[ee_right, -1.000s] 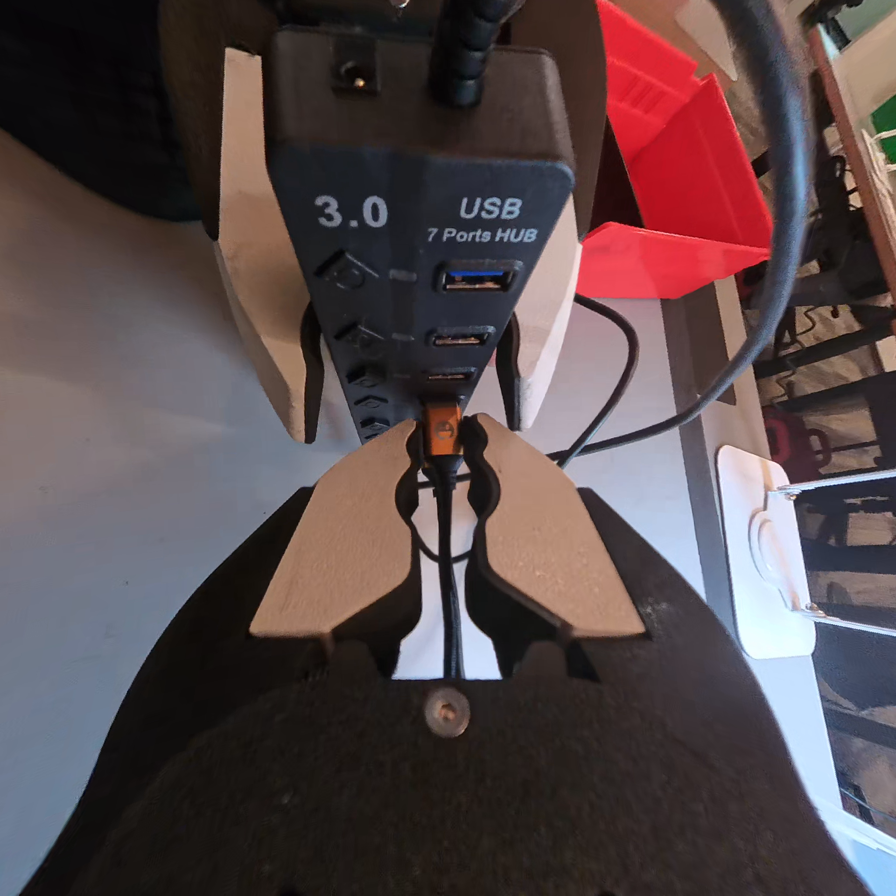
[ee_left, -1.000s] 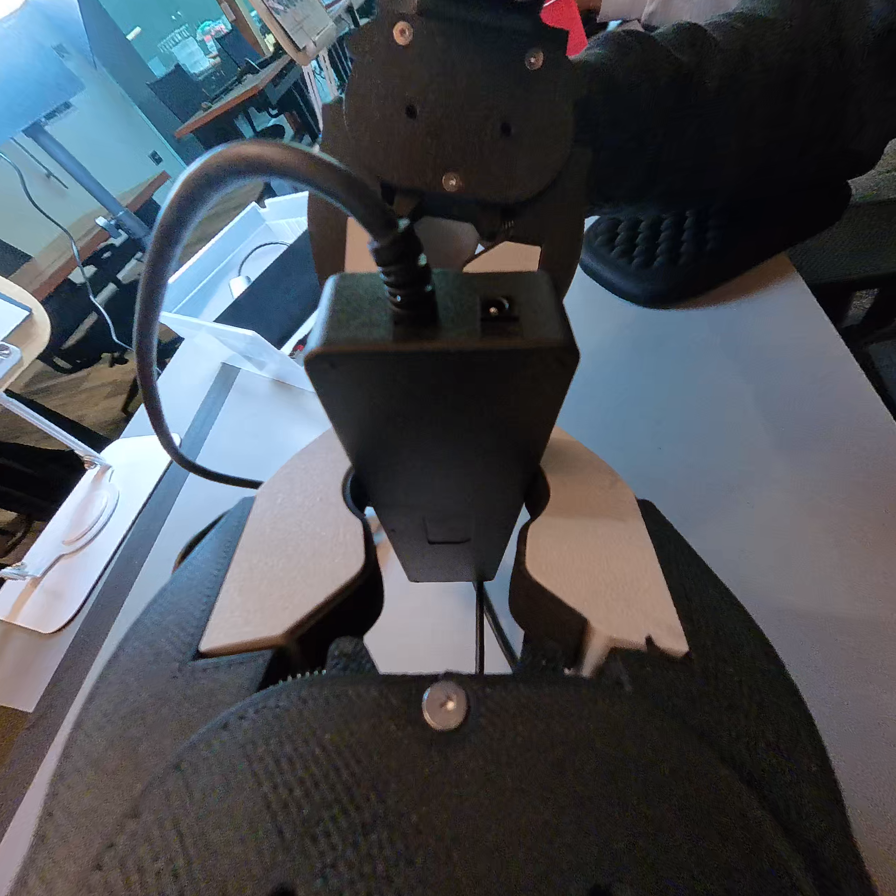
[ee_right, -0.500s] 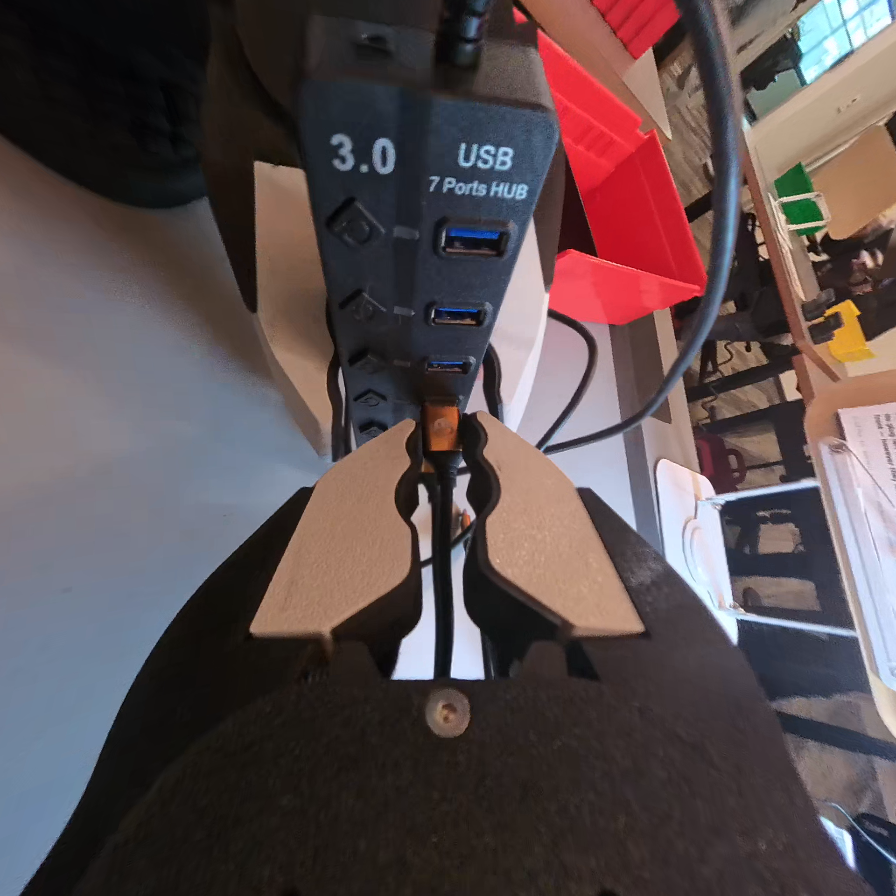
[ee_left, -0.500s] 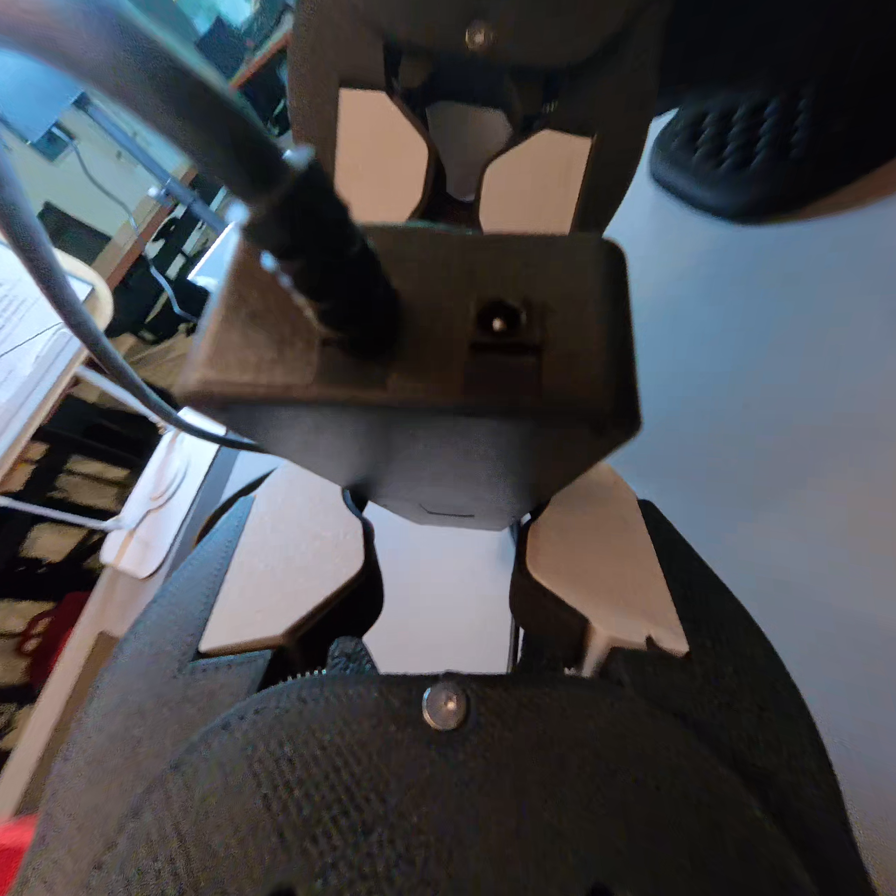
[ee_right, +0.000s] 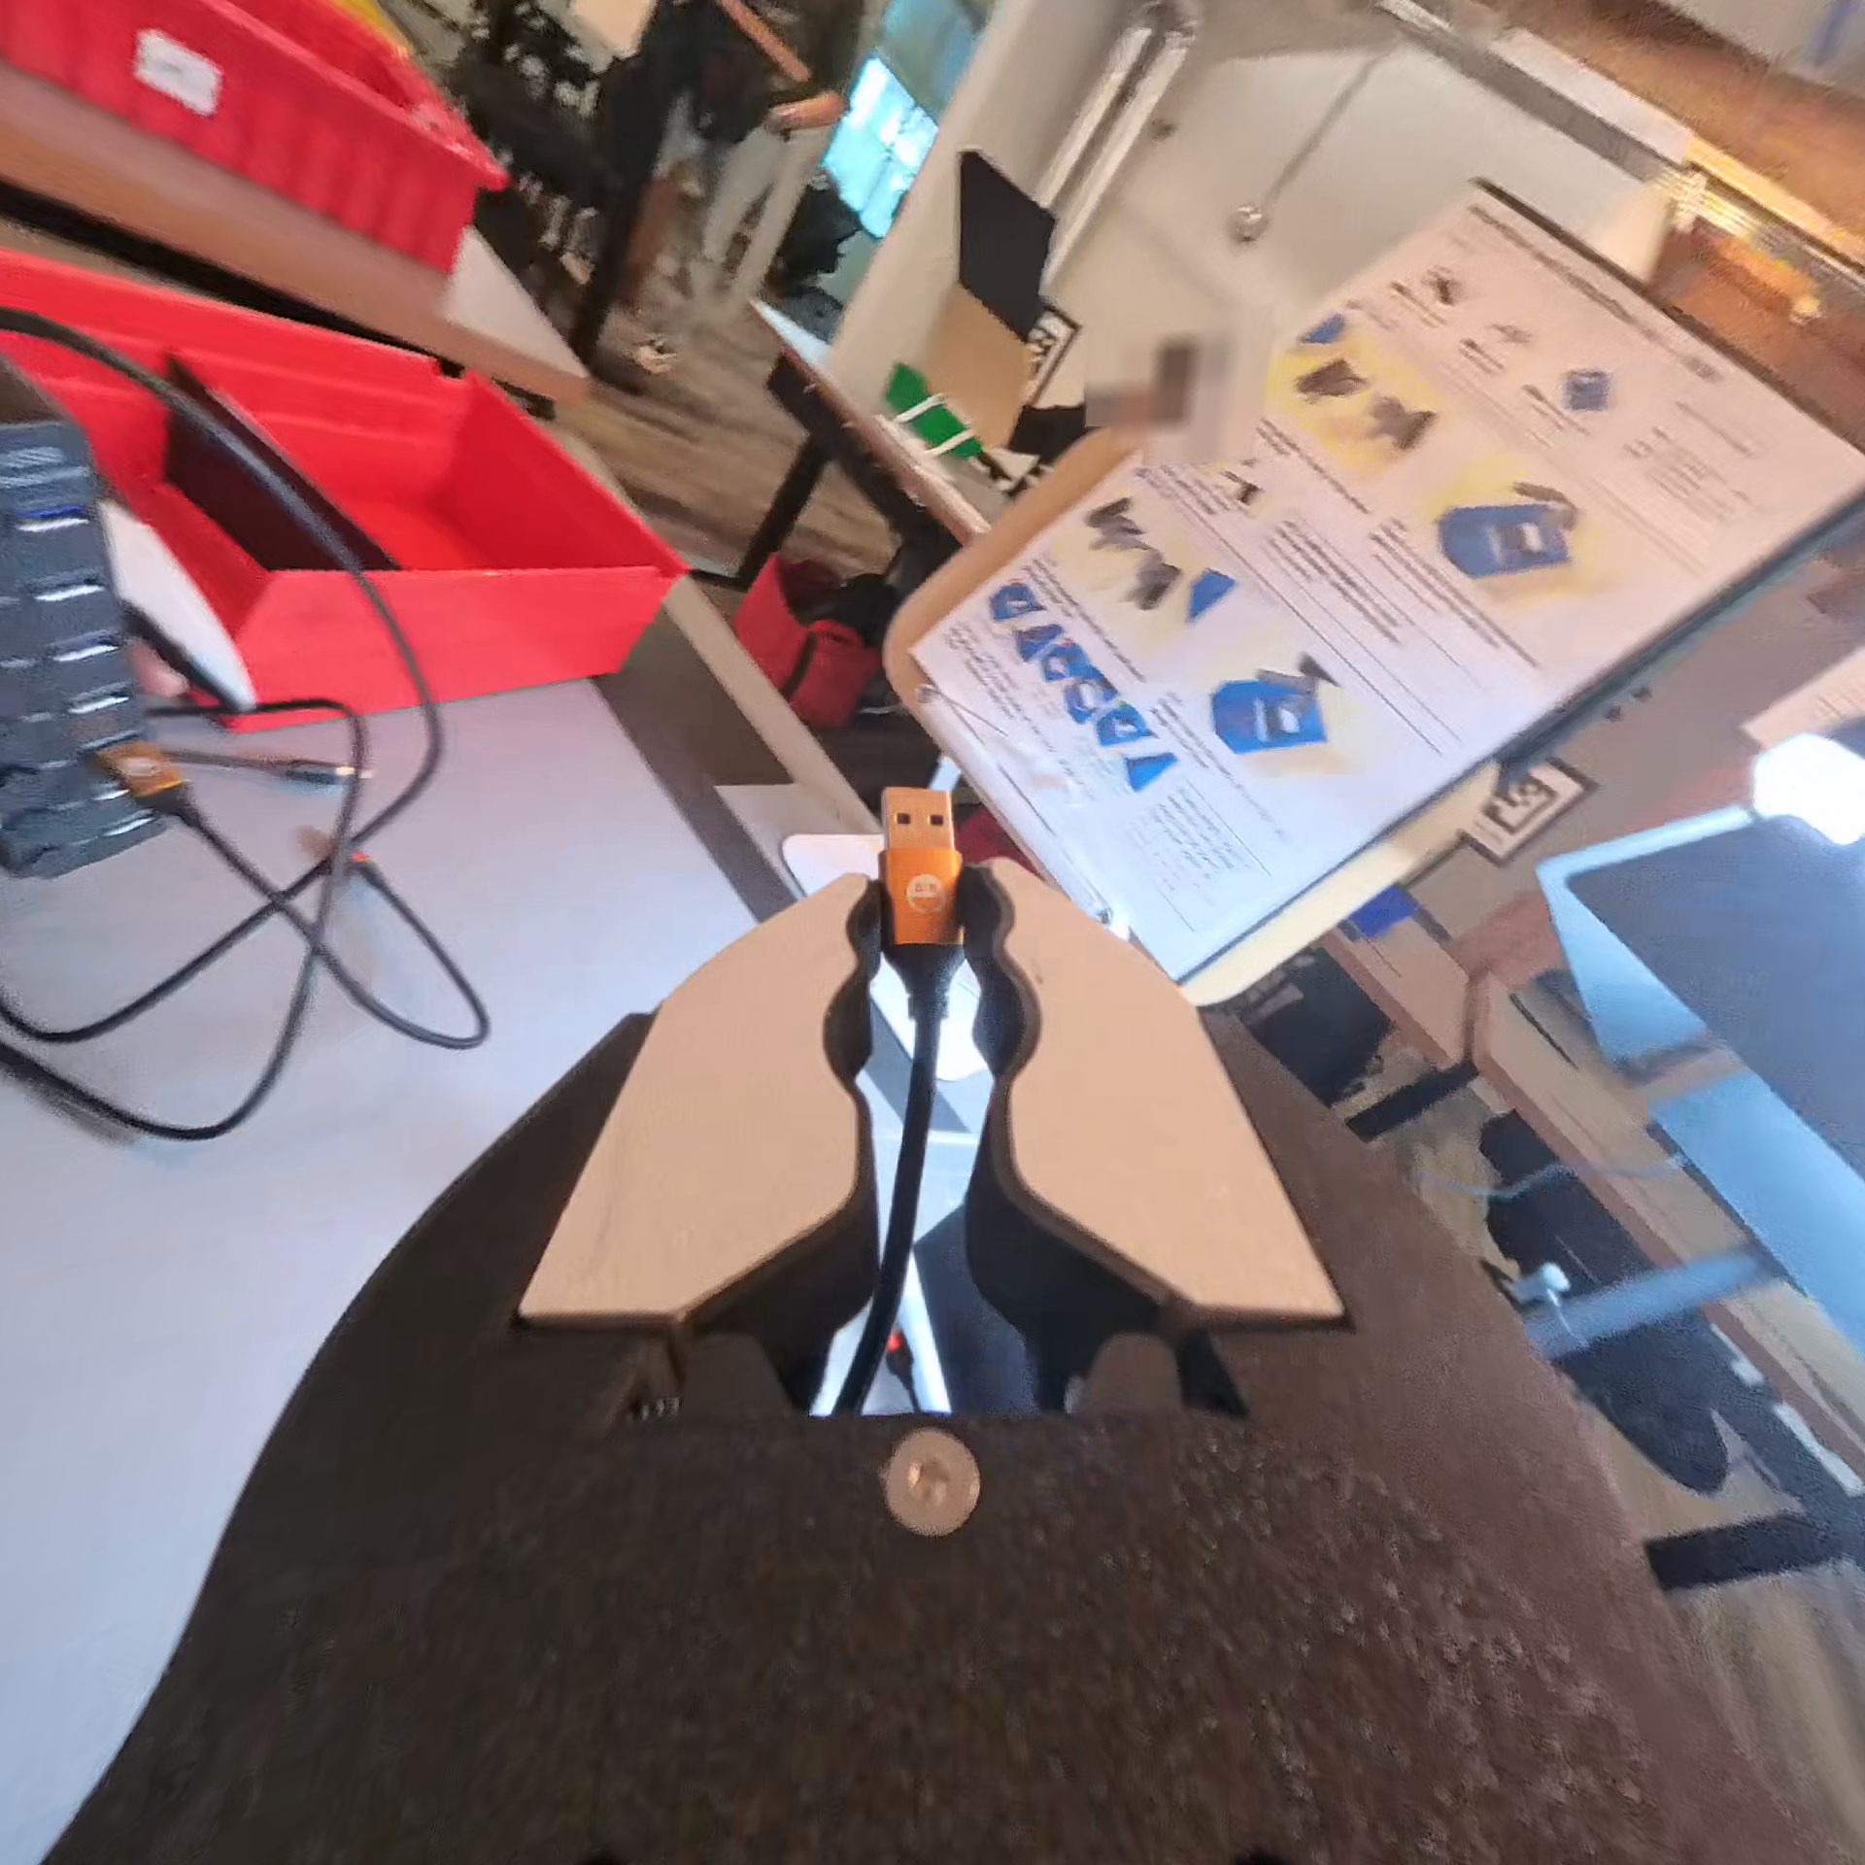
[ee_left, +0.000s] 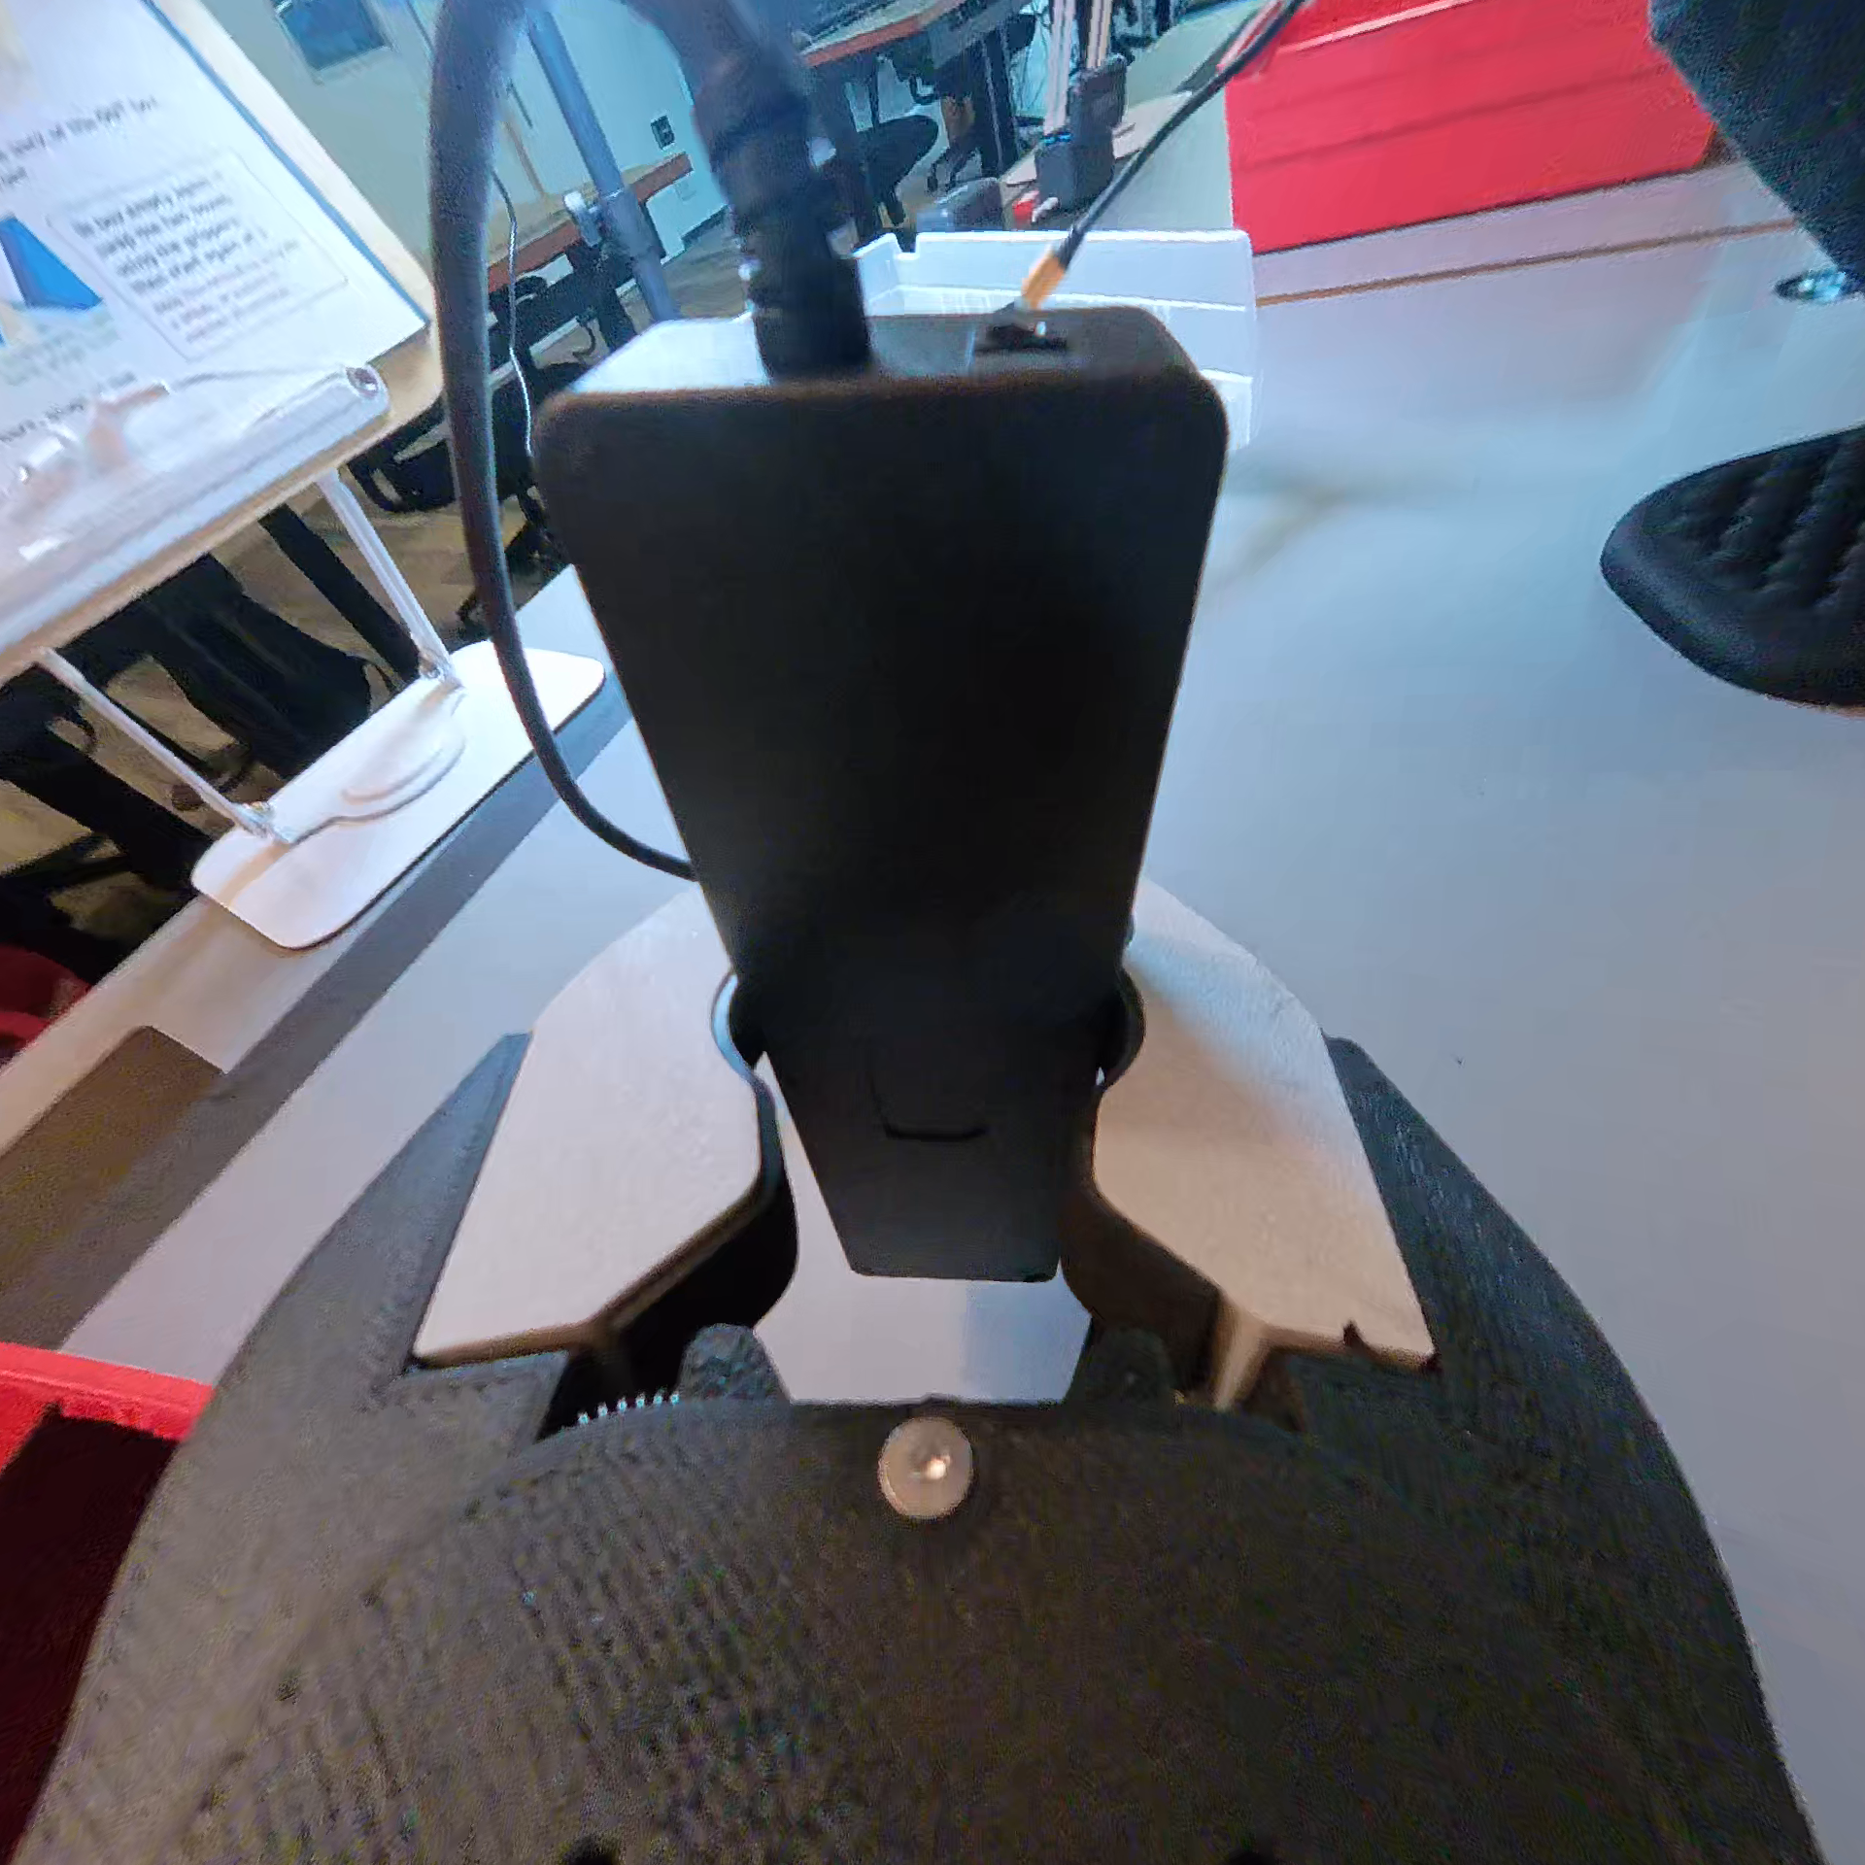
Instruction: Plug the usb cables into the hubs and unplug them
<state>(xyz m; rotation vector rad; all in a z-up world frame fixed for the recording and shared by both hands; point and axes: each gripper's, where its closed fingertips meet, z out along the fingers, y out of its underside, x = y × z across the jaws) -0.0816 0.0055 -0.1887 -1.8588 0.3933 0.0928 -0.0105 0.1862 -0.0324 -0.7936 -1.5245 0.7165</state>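
While the right gripper [ee_right: 920, 893] is closed on the orange USB plug [ee_right: 918, 880], the metal tip of the plug points forward, free in the air, and its black cable [ee_right: 901, 1191] runs back between the two fingers. To the left of this gripper lies the pale grey table [ee_right: 565, 908] with loose loops of black wire [ee_right: 333, 908], and at the far left edge stands the black hub [ee_right: 61, 646], where another orange plug [ee_right: 141, 772] sits in a port. Beyond the wires is a red bin [ee_right: 444, 565]; ahead and to the right a printed sheet on a stand [ee_right: 1413, 606] leans over the table edge — behind it the room is blurred, with desks and a person standing far off.

The left gripper [ee_left: 934, 1029] clamps the narrow end of the hub [ee_left: 888, 646], whose plain back faces the camera. A thick black cord [ee_left: 787, 252] enters its far end. The same grey table [ee_left: 1463, 807] spreads to the right — a white stand base [ee_left: 384, 777] lies to the left.
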